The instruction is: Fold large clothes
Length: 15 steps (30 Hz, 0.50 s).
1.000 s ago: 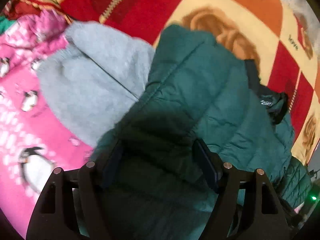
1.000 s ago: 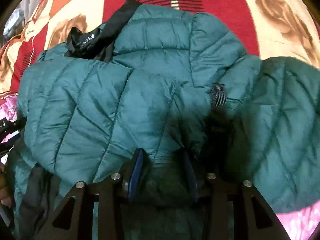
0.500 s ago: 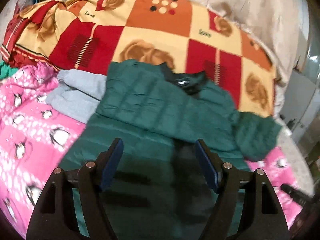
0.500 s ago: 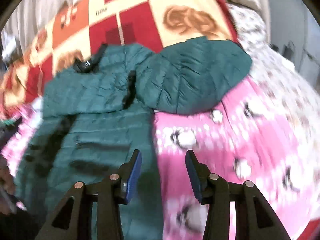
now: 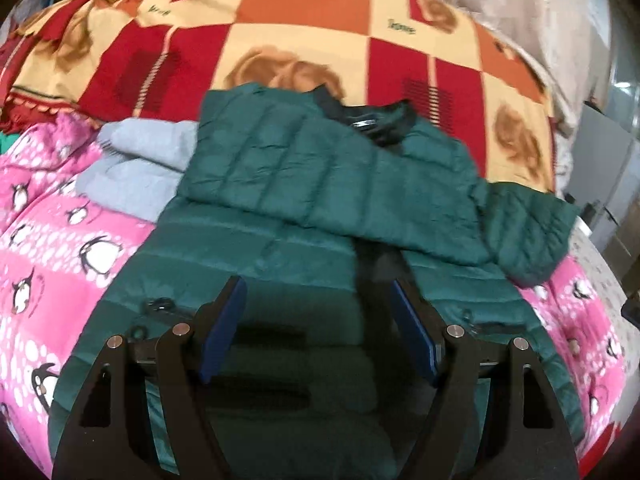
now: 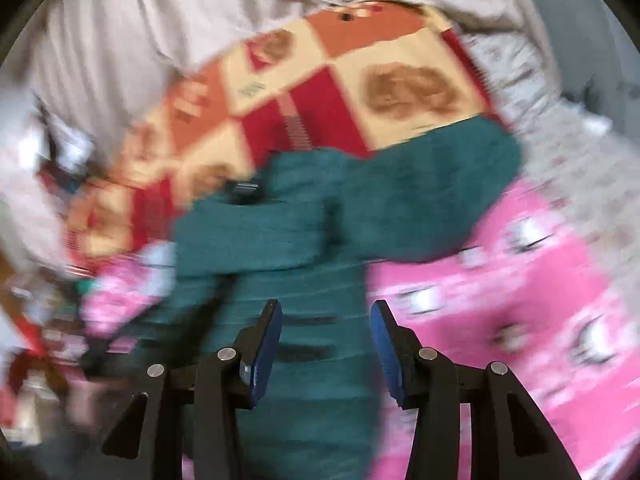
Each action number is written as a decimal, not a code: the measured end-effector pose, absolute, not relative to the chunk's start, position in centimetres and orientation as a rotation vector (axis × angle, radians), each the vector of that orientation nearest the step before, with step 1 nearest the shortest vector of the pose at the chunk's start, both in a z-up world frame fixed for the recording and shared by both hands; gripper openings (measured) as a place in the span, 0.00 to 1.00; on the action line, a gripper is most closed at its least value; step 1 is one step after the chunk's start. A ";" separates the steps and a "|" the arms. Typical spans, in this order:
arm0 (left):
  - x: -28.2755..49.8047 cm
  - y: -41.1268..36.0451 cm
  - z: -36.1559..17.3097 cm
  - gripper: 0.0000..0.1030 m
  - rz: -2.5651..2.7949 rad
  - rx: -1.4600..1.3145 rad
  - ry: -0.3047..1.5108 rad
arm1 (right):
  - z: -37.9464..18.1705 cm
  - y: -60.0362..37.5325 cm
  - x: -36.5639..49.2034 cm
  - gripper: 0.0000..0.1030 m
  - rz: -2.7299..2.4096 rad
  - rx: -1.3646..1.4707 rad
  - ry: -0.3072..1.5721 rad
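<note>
Right wrist view is badly smeared by motion blur, so edges and small details are hard to make out; the clutter at its left edge cannot be identified. What reads through the blur is the dark green quilted puffer jacket [image 6: 304, 240], lying on a pink penguin-print blanket [image 6: 500, 300], with one sleeve folded across its chest and the other bulging out to the right. The jacket's lower hem is cut off below the frame and partly hidden behind the right gripper [image 6: 326, 316], whose blue-padded fingers [image 6: 266, 344] are spread apart with nothing between them, hanging above the jacket's body.

Left wrist view is sharper. The same jacket [image 5: 320, 184] spreads over the blanket [image 5: 60, 232], its black collar [image 5: 368, 120] resting against a red, orange and cream checked blanket with rose motifs [image 5: 280, 32]. A folded sleeve crosses the chest from left to right, hiding the upper front. A light grey knitted garment [image 5: 136, 164] lies just beside the jacket's left shoulder, its right part tucked under the green fabric. The left gripper [image 5: 316, 294] hovers over the jacket's lower front, fingers [image 5: 222, 328] wide apart and empty, casting shadow on the quilting. The hem is hidden behind the gripper frame.
</note>
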<state>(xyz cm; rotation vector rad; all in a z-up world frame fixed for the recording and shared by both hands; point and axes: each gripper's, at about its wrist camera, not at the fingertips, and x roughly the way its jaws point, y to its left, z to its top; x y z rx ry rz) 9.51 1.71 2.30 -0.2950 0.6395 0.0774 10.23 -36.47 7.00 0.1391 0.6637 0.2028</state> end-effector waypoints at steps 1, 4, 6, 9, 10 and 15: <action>9.7 1.8 2.1 0.72 0.087 -0.299 0.645 | 7.0 -37.4 11.4 0.43 0.167 0.143 0.666; 10.1 1.9 1.5 0.72 0.126 -0.292 0.672 | 7.4 -40.5 14.6 0.43 0.091 0.206 0.657; 10.2 2.2 1.3 0.72 0.173 -0.281 0.681 | 7.2 -43.0 17.3 0.43 0.039 0.249 0.652; 10.2 3.1 1.4 0.72 0.267 -0.282 0.666 | 6.6 -45.7 20.5 0.43 -0.007 0.269 0.671; 10.2 3.5 1.4 0.72 0.281 -0.292 0.661 | 6.0 -46.8 22.6 0.43 -0.027 0.297 0.688; 10.1 5.4 2.0 0.72 0.341 -0.353 0.626 | 4.7 -51.4 30.5 0.43 -0.096 0.419 0.713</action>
